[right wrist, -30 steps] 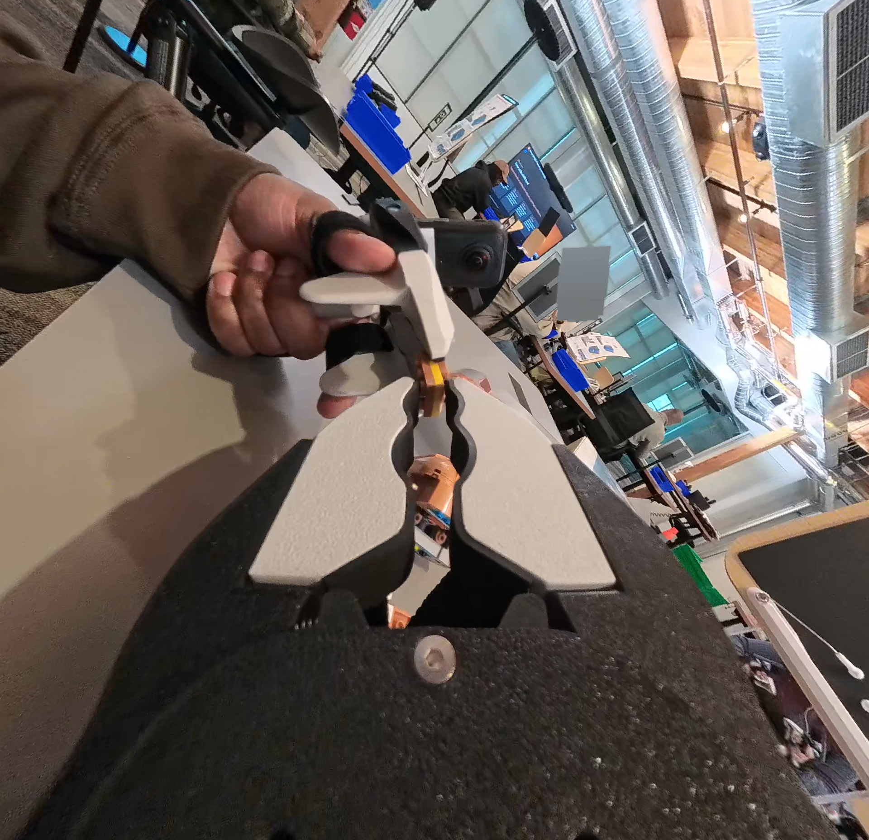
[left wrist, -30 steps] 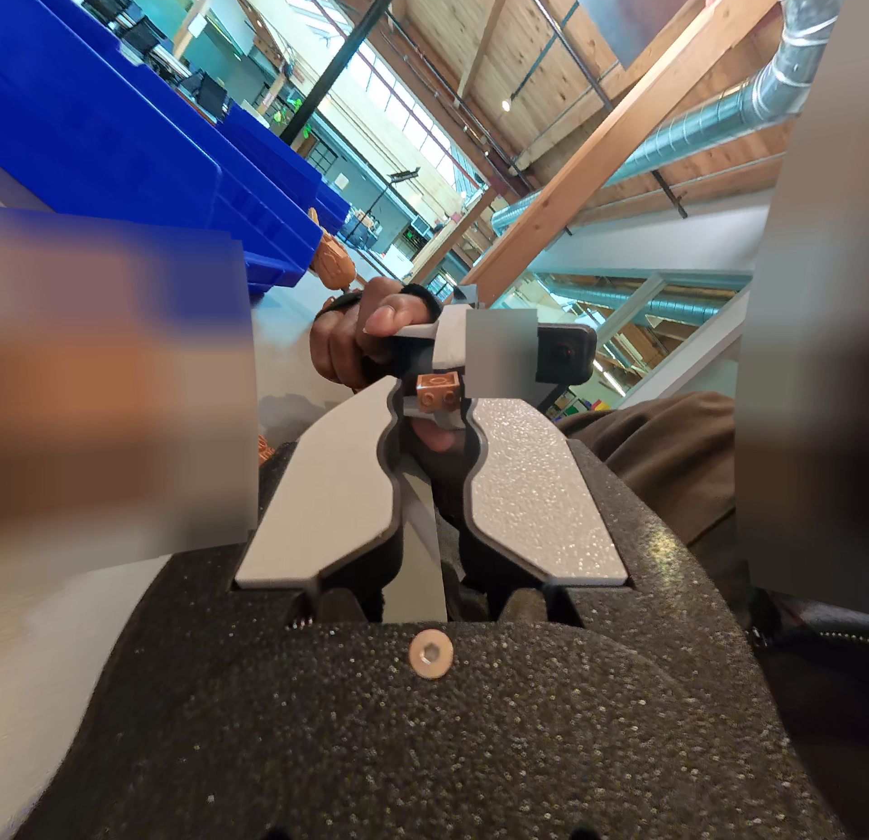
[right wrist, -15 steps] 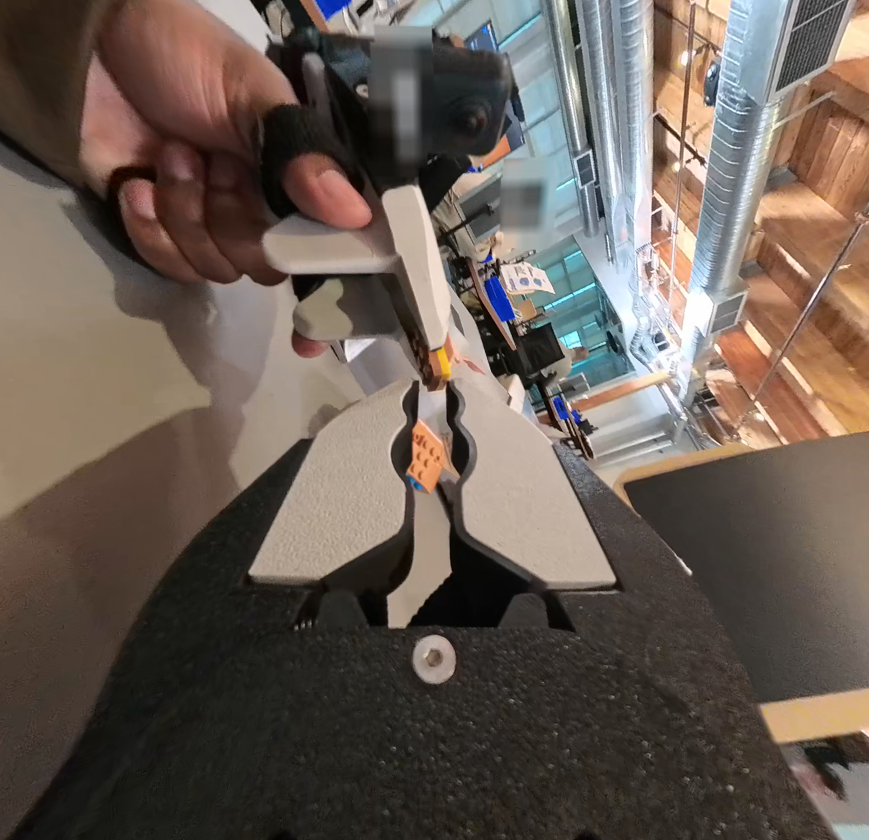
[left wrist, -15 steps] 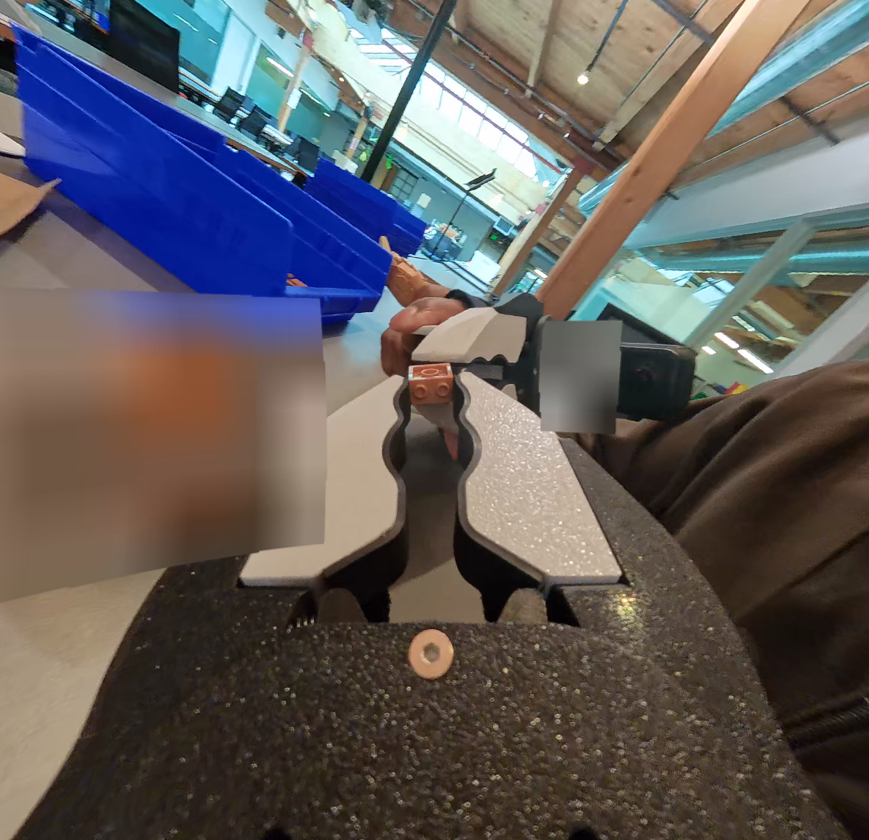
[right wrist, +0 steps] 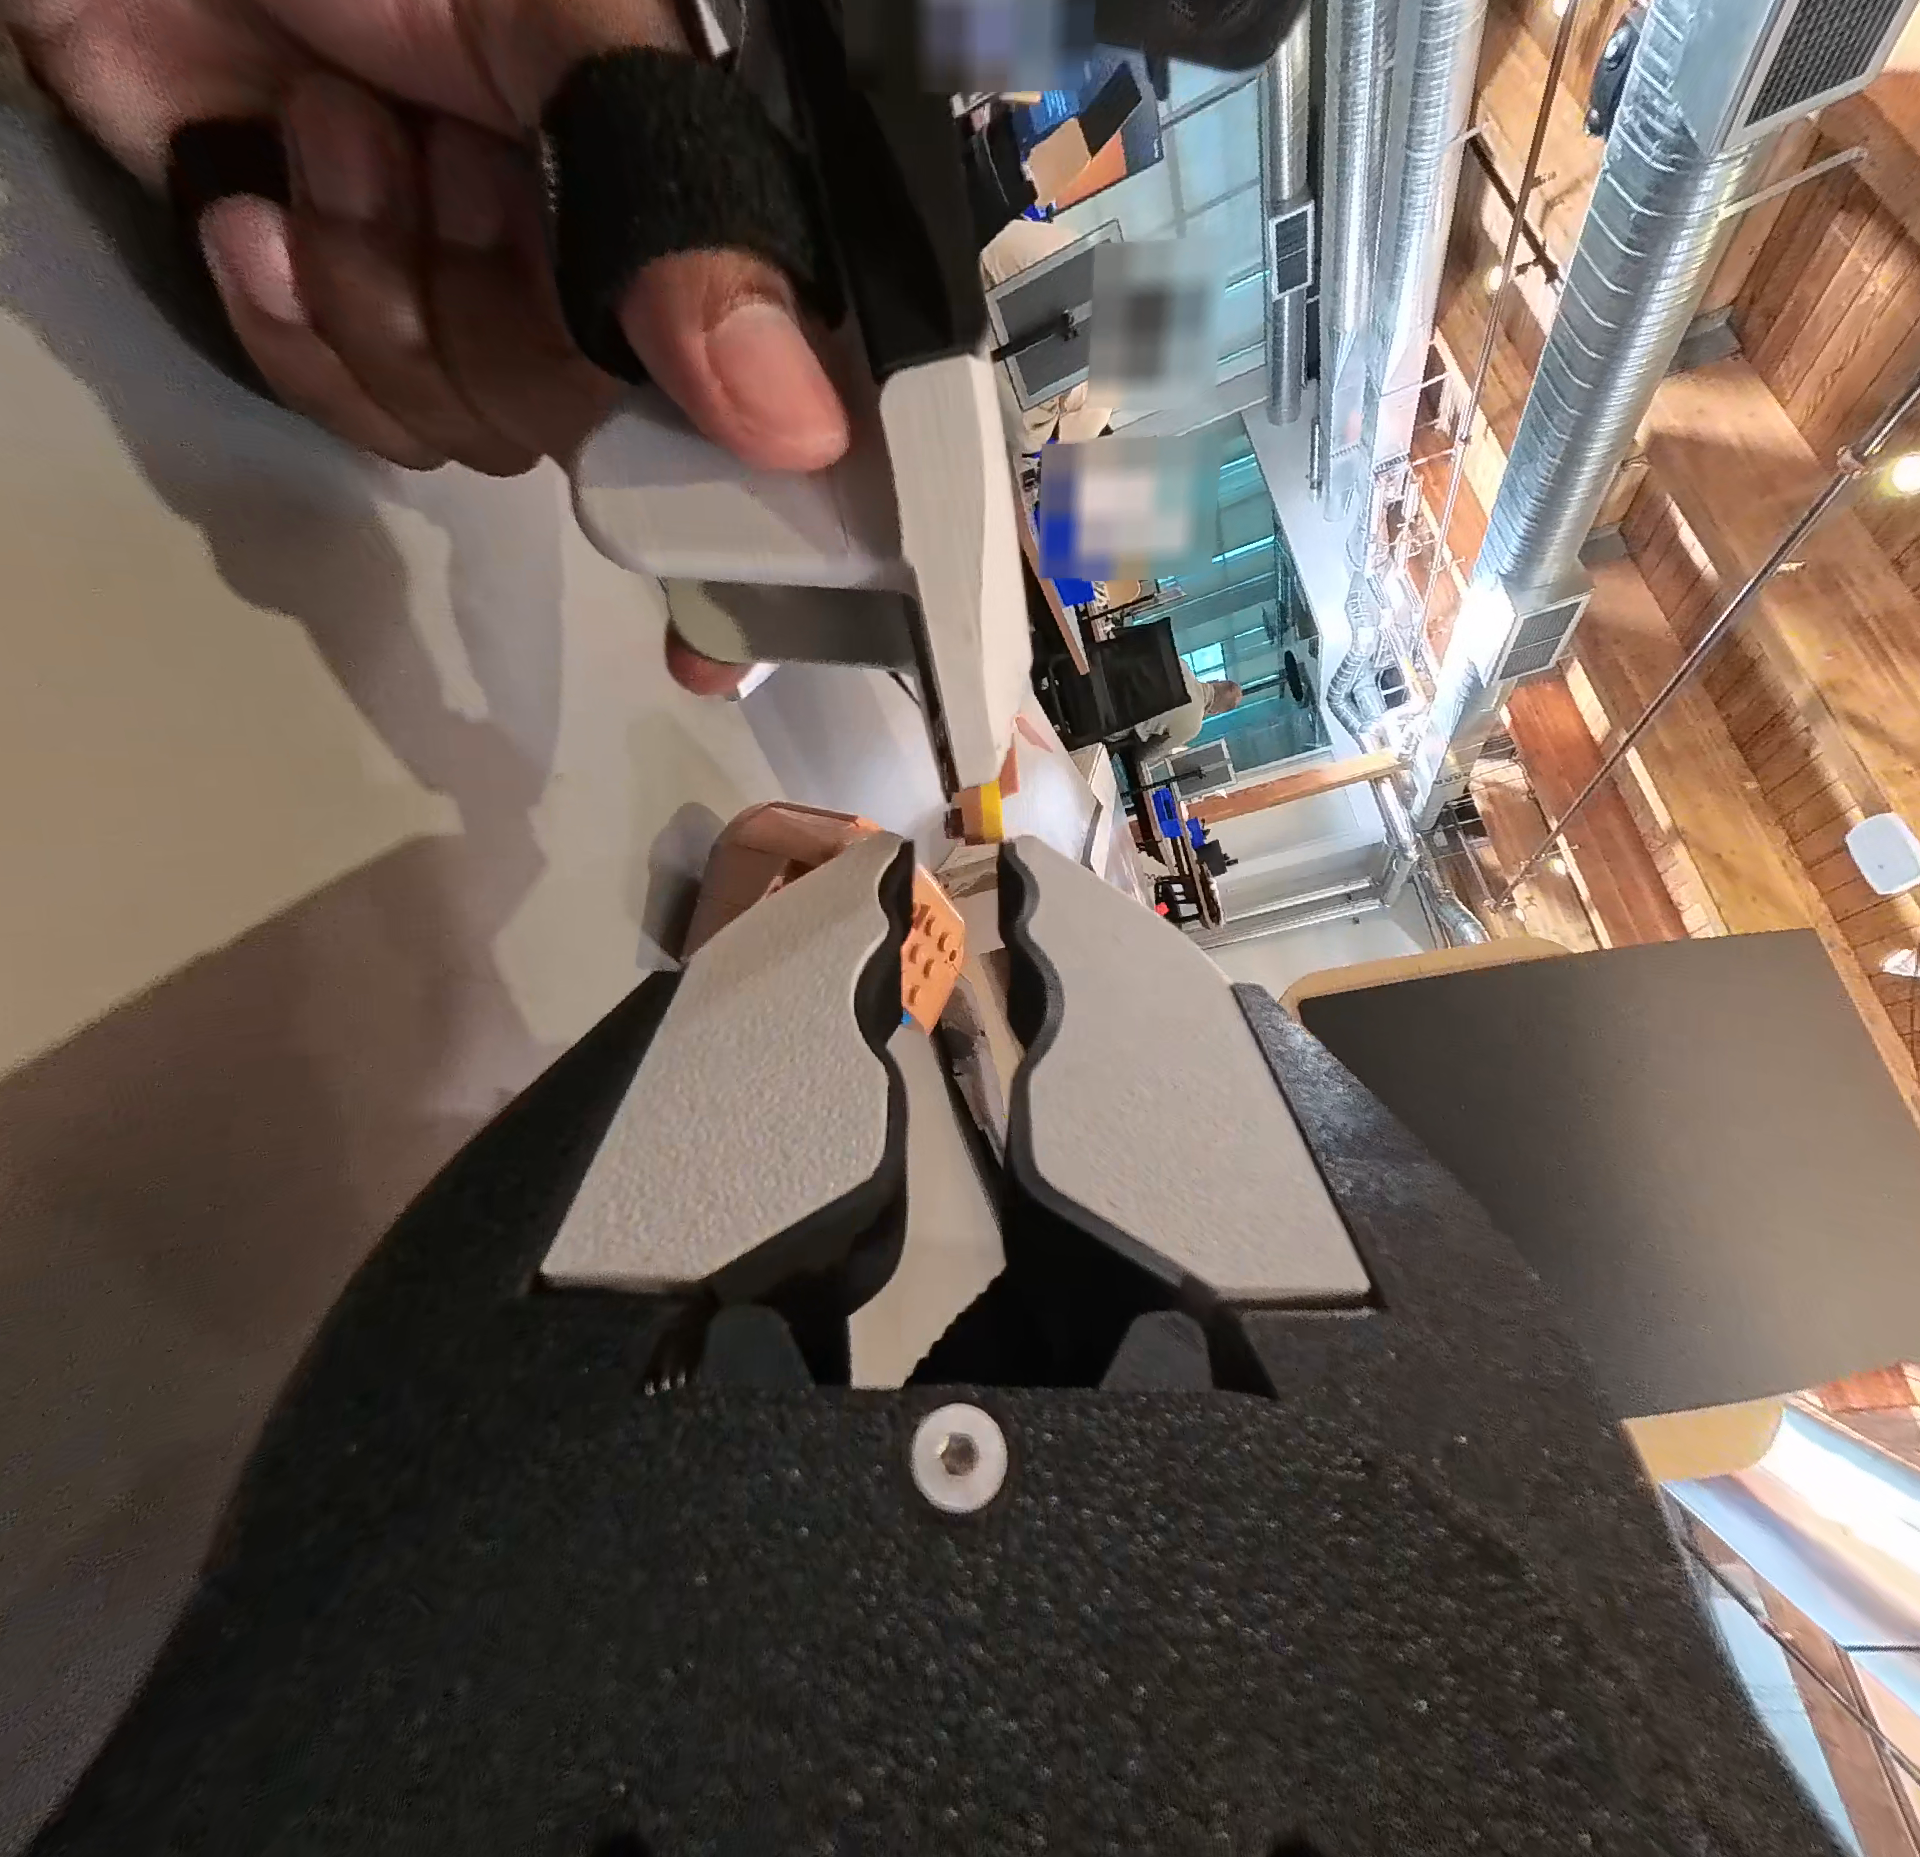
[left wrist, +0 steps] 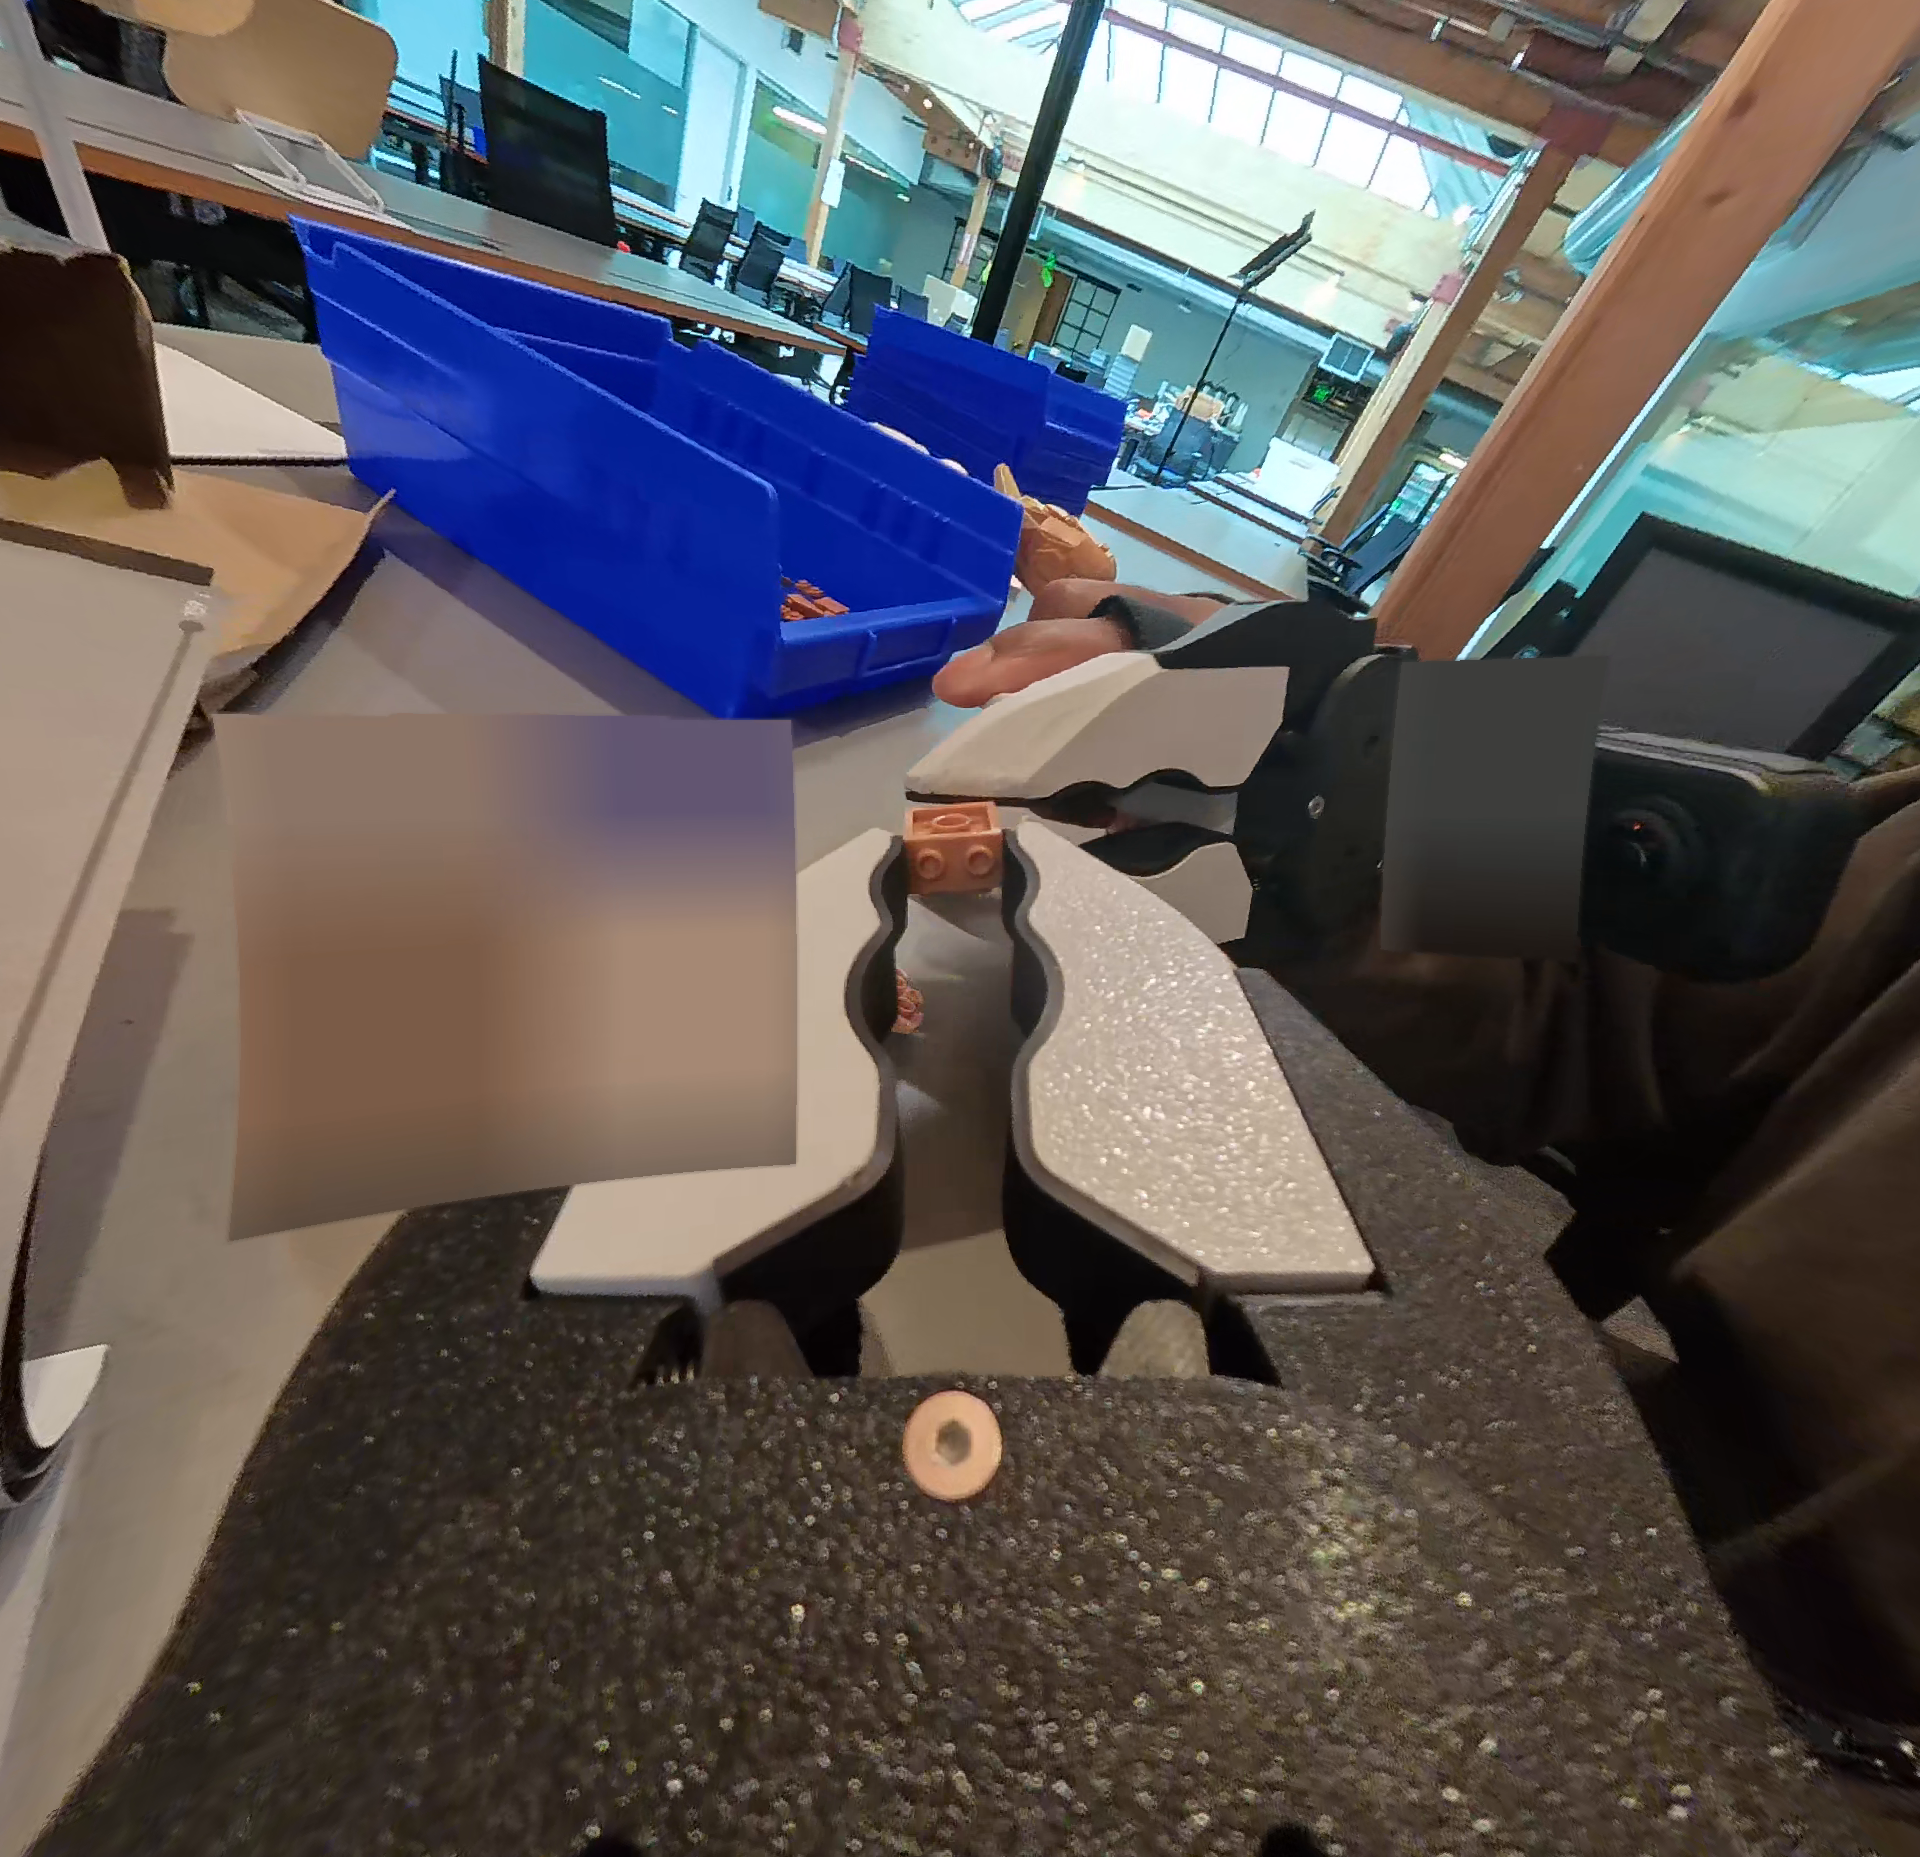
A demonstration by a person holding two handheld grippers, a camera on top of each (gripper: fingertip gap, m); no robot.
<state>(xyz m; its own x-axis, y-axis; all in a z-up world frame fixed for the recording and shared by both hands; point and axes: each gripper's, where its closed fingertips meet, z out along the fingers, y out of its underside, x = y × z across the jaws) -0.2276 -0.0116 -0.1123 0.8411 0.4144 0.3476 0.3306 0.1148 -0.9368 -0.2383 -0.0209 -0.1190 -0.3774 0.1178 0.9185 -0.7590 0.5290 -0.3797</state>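
My left gripper (left wrist: 952,843) is shut on a small tan brick (left wrist: 953,860) with side studs, pinched at its fingertips above the grey table (left wrist: 582,664). In the right wrist view this gripper (right wrist: 966,794) points down, and the brick (right wrist: 982,808) shows a yellow side. My right gripper (right wrist: 953,853) is slightly open with nothing between its tips, which sit just under the brick. In the left wrist view it (left wrist: 920,791) reaches in from the right, just above the brick. A hand (right wrist: 416,249) grips the left gripper.
A blue bin (left wrist: 644,498) with orange bricks (left wrist: 810,602) stands on the table behind. More blue bins (left wrist: 977,394) are stacked farther back beside an orange model (left wrist: 1055,550). Cardboard (left wrist: 208,550) lies at left. An orange studded piece (right wrist: 932,950) and a tan model (right wrist: 774,851) lie below. Less than 4 cm separates the two grippers' tips.
The right gripper was shut on the brick together with the left; it has opened a little and come off it. Both grippers have tilted down towards the table.
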